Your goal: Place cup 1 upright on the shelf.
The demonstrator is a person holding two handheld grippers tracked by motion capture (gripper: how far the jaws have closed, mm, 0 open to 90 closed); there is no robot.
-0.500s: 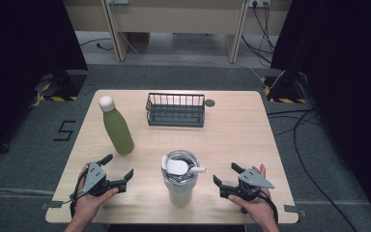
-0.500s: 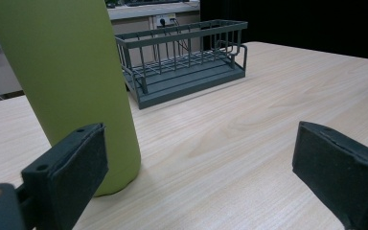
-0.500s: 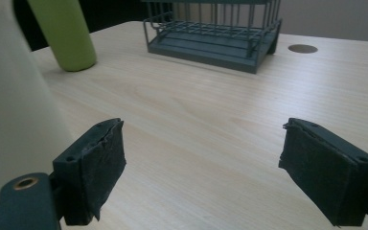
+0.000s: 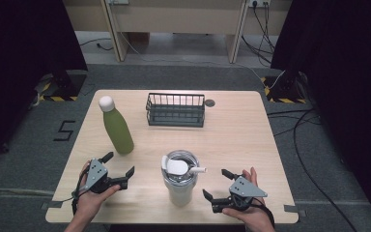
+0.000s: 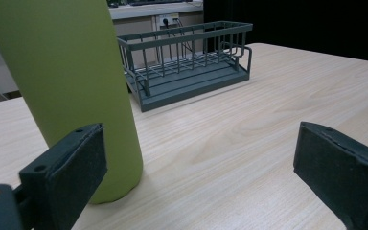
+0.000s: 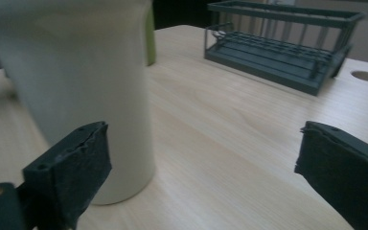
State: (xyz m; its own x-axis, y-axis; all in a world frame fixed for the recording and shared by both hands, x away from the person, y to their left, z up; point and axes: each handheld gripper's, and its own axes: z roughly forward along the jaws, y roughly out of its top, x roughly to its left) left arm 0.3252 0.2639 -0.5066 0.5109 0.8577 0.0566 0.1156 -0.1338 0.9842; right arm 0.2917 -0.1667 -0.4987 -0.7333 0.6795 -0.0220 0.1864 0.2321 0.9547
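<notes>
At a pale wooden table (image 4: 232, 140), a person rests a hand-held gripper near each front corner, and the work looks barely begun: nothing is gripped, nothing lifted. Taking the white tumbler (image 4: 179, 180) at the front centre as the landmark, the left gripper (image 4: 117, 170) sits on the table well to its left, jaws spread wide and empty, one pad just beside the foot of the green bottle (image 4: 116, 128). That bottle, with its white cap, stands upright behind and to the left of the tumbler, untouched. The tumbler itself stands upright near the front edge, its clear lid on and a white straw or spout poking out to the right. Behind the tumbler, toward the far edge, the dark wire basket (image 4: 176, 109) sits empty, a small round hole (image 4: 209, 102) in the tabletop just off its right end. To the tumbler's right, the right gripper (image 4: 216, 184) lies close by, jaws likewise wide apart and holding nothing, its pads clear of the tumbler's wall. Every grasp and any placing, by this reading, is yet to come. Against the frame from half a second earlier, nothing has visibly shifted: bottle, tumbler, basket and both hands keep their places.
</notes>
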